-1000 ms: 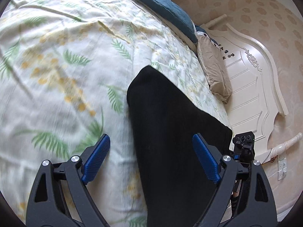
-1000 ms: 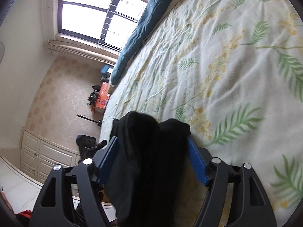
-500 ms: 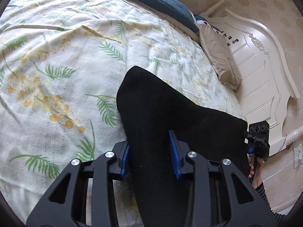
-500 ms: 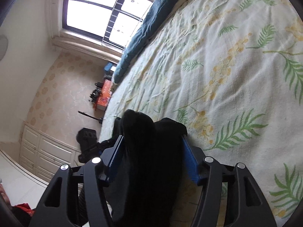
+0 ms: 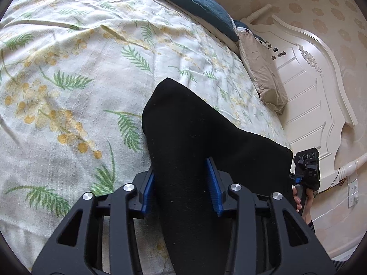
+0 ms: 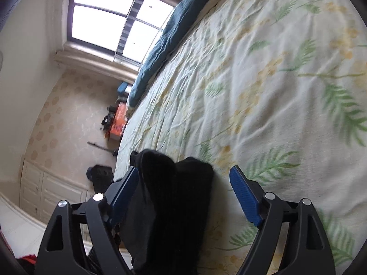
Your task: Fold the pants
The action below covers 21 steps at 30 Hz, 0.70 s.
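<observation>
The left claw [image 5: 181, 183] is sitting low over the bed, its blue pads [image 5: 213, 183] drawn in close on either side of a bunched width of the black pants [image 5: 197, 126]. The jaws are opening slightly, yet the cloth is filling the gap and both pads are touching it, so it reads as a grip. The right claw [image 6: 184, 192] is opening wide: its left pad is lying against the pants [image 6: 174, 194], while the right pad is standing clear with bedspread showing between, so nothing is clamped there.

The pants are lying on the near part of the leaf-printed bedspread [image 5: 68, 68], already doubled into a narrow band, one end hanging off the bed edge. Beyond them the bedspread is running to a dark blue blanket [image 5: 195, 2], a beige pillow [image 5: 263, 75] and the white headboard [image 5: 309, 80].

This looks like the re-gripping stage between folds. The next move probably calls for the right claw to close on its end, then both to carry the band over itself.
</observation>
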Motion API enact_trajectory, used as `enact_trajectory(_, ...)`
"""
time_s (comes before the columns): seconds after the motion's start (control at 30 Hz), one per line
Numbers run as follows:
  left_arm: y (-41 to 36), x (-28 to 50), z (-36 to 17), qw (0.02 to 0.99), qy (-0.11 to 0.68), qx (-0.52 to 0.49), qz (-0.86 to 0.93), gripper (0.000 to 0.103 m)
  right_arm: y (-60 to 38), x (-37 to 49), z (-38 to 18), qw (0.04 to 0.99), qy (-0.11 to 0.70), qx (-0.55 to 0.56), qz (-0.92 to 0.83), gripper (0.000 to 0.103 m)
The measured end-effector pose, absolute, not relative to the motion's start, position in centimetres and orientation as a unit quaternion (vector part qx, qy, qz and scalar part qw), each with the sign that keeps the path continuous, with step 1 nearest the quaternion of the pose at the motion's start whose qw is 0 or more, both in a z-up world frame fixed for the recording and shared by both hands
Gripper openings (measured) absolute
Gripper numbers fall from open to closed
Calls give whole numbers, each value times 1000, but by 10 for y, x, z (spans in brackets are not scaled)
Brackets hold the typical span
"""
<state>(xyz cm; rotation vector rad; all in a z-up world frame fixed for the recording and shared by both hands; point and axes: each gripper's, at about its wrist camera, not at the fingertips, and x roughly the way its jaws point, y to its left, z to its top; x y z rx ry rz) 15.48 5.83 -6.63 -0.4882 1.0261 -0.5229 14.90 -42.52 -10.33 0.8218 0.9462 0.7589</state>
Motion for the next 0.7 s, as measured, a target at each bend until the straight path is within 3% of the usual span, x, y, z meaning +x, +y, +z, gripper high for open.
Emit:
enact_trajectory(0.1, 57, 156, -66, 810, 480, -229, -245, 40, -410, 154, -104, 741, 432, 363, 364, 86)
enact_trajectory(0.23, 56, 159, -67, 808, 482, -231, -249, 41, -400, 164, -107, 749, 440, 357, 345, 83)
enact_trajectory(0.27, 56, 159, -68, 807, 483, -229, -250, 41, -399, 166, -108, 746, 447, 353, 344, 78)
enact_trajectory(0.3, 55, 160, -67, 808, 483, -226, -252, 40, -394, 170, -111, 735, 460, 357, 347, 53)
enact_trajectory(0.4, 52, 159, -62, 814, 479, -208, -253, 28, -395, 171, -112, 714, 448, 396, 364, 39)
enact_trajectory(0.7, 54, 159, -38, 839, 463, -163, -237, 21, -377, 178, -83, 717, 421, 395, 390, 37)
